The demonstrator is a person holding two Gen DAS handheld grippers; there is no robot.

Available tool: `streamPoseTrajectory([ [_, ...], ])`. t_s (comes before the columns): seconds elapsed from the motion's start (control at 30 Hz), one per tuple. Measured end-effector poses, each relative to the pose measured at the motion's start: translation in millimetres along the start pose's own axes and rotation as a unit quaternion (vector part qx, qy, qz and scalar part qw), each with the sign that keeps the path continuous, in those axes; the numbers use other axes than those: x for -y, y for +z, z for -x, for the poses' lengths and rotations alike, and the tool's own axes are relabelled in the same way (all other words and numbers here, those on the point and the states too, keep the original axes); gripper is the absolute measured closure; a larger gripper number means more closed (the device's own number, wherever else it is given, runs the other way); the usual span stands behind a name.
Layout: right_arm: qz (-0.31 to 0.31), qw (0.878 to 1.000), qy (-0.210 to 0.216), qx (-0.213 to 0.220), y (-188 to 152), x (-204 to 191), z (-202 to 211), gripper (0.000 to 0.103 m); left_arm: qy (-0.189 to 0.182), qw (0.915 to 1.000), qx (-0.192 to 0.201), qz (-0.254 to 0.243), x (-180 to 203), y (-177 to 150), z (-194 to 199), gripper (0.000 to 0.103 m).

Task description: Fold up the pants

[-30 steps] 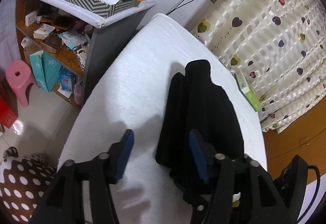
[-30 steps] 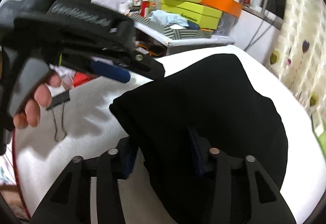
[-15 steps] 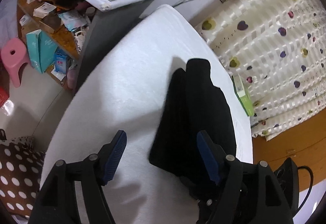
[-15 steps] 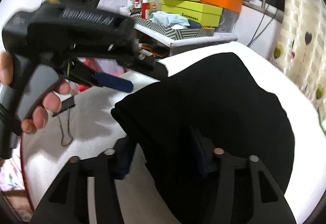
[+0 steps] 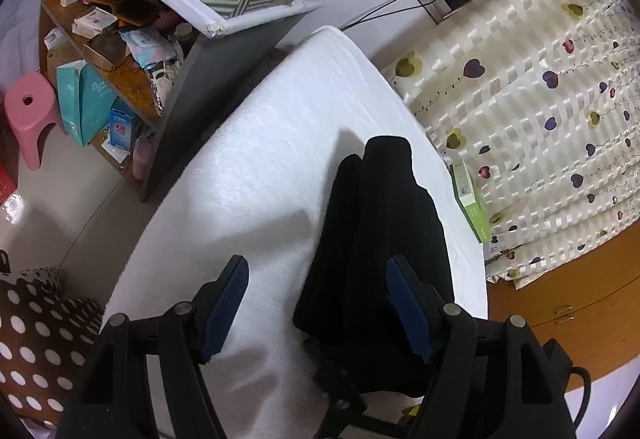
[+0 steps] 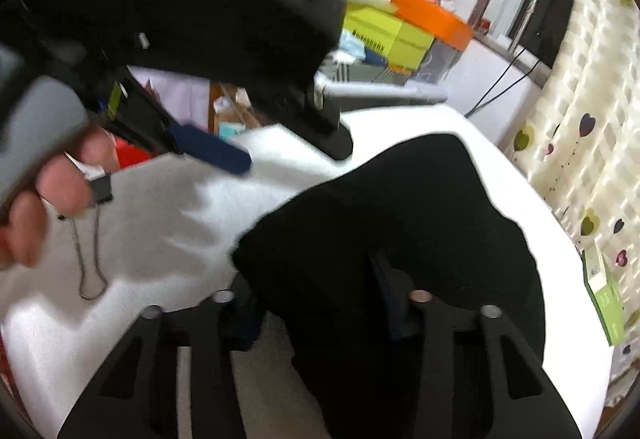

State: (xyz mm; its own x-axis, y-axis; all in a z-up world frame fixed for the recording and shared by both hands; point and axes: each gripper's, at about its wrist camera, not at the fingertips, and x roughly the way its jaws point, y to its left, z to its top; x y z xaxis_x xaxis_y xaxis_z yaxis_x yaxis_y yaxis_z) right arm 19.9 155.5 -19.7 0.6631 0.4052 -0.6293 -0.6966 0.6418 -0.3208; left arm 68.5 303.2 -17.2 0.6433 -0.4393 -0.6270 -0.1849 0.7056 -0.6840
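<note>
The black pants (image 5: pixel 380 231) lie folded in a thick bundle on the white mattress (image 5: pixel 260 143). My left gripper (image 5: pixel 316 299) is open wide over the bundle's near left edge; its blue pads (image 5: pixel 224 303) do not touch the cloth. In the right wrist view the same gripper (image 6: pixel 288 147) looms blurred at the upper left, held by a hand (image 6: pixel 40 199). My right gripper (image 6: pixel 316 303) straddles the near corner of the pants (image 6: pixel 420 219). Its jaws are closing, and the fabric fills the gap and covers both pads.
A binder clip (image 6: pixel 100 191) lies on the mattress by the hand. A green box (image 5: pixel 472 203) sits at the mattress's right edge against the heart-print curtain (image 5: pixel 540 99). Left of the mattress stand a cluttered shelf (image 5: pixel 120 51) and a pink stool (image 5: pixel 28 115).
My left gripper's jaws have spread wider and it has rolled a little. In the right wrist view the left gripper has come closer and higher. The pants lie much as before.
</note>
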Motion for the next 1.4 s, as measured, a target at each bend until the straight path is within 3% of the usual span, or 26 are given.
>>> streamPoseTrajectory([
  [0.23, -0.056, 0.998, 0.014, 0.031, -3.5, 24.6, 14.7, 0.074, -0.024, 0.9995, -0.021, 0.005, 4.3, 2.0, -13.2, 0.03],
  [0.33, -0.07, 0.997, 0.02, 0.036, -3.6, 29.3, 17.4, 0.074, -0.05, 0.998, -0.037, 0.008, 8.5, 5.3, -20.5, 0.029],
  [0.67, -0.072, 0.996, 0.027, 0.042, -4.0, 28.6, 20.6, 0.074, -0.099, 0.99, -0.101, 0.007, 21.3, 15.3, -58.7, 0.028],
  [1.03, -0.04, 0.998, 0.016, 0.041, -3.3, 15.8, 21.7, 0.071, -0.11, 0.9819, -0.144, -0.053, 52.6, 22.6, -80.0, 0.028],
  [1.17, -0.053, 0.997, 0.046, 0.042, -6.4, 19.1, 26.2, 0.064, -0.096, 0.9816, -0.154, -0.059, 52.8, 22.9, -86.3, 0.028],
  [1.27, -0.061, 0.995, 0.06, 0.044, -11.5, 22.1, 32.9, 0.063, -0.084, 0.9831, -0.149, -0.066, 53.8, 22.8, -87.3, 0.036],
  [1.4, -0.083, 0.99, 0.103, 0.05, -20.8, 37.8, 49.2, 0.063, -0.057, 0.9858, -0.143, -0.068, 51.1, 25.0, -87.8, 0.059],
])
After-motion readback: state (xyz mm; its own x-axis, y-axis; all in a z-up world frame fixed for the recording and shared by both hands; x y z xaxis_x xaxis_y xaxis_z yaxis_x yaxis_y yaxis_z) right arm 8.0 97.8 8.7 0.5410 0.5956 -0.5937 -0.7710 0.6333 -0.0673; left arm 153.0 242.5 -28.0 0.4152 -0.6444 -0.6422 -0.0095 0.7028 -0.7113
